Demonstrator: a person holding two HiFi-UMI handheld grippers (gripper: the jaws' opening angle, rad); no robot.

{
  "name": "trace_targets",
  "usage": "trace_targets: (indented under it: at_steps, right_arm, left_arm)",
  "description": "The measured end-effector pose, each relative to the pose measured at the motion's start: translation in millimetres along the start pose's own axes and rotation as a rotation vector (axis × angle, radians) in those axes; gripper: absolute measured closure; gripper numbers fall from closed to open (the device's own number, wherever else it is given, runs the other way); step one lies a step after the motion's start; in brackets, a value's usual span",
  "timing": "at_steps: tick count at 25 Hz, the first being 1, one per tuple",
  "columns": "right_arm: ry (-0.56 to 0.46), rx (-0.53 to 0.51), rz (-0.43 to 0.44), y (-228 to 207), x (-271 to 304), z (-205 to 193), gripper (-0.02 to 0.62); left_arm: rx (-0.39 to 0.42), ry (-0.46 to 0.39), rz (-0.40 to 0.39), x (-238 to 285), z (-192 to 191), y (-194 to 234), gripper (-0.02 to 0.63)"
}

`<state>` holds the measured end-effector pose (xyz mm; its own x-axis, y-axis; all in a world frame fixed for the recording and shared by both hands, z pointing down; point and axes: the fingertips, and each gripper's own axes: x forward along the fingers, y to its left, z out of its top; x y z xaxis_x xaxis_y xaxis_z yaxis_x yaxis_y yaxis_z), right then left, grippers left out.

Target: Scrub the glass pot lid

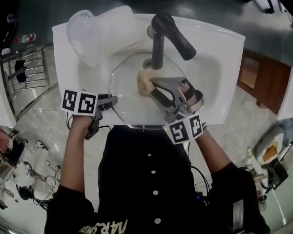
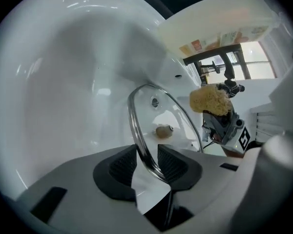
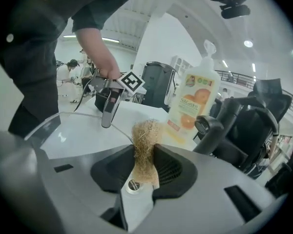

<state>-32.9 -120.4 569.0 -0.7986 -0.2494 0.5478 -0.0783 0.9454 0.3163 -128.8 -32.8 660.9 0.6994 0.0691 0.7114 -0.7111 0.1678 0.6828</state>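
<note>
Centrally, glass lid (image 1: 129, 94) tilted inside the white sink (image 1: 219, 57), below the black tap (image 1: 168, 33); near rim pinched between the narrowly set jaws of the left gripper (image 1: 109, 102). Right gripper (image 1: 153, 85) closed on a tan fibre scrubber (image 1: 145, 82), poised over the middle of the glass; contact not decidable from any view. Scrubbing step apparently at its start.

For a good pass: keep the left clamp firm on the metal rim, against likely slipping of smooth glass. Press the scrubber flat and work in overlapping circles from the rim toward the knob (image 2: 162, 130). Avoid striking the tap. Turn the lid to reach the other face.

Surface: glossy white ceramic basin and ledge, probably slick and hard enough to chip a dropped lid. On the ledge, a clear plastic container (image 1: 85, 35) and an orange-labelled bottle (image 3: 193, 101).

Surroundings: pale speckled floor (image 1: 44, 126), wire rack (image 1: 27, 74) at the left, bright open hall with ceiling lights beyond.
</note>
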Motion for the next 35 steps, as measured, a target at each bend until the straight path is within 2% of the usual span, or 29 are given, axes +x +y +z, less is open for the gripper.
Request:
trace_targets:
  at_steps: [5,10,14,18,25,31,35]
  right_arm:
    - [0.048,-0.165,0.053,15,25,-10,0.46]
    - [0.098,-0.375,0.143,33,66,-20,0.462]
    - [0.125,-0.473,0.201,41,98,-28,0.462]
    - [0.145,-0.495,0.246,51,119,-35,0.463]
    - [0.186,-0.451,0.273,51,125,-38,0.465]
    - [0.301,-0.445,0.31,42,117,-66,0.466]
    - [0.337,-0.439,0.322,34,105,-79,0.466]
  left_arm:
    - [-0.03,0.02,-0.01,2,0,2,0.468]
    - [0.005,0.05,0.003,3,0,4,0.465]
    - [0.015,0.046,-0.003,3,0,4,0.463]
    - [0.035,0.04,-0.004,1,2,1,0.462]
    - [0.056,0.023,0.021,0,3,3,0.462]
    - [0.053,0.014,0.022,-1,5,3,0.463]
    - [0.052,0.009,0.021,-2,6,0,0.463]
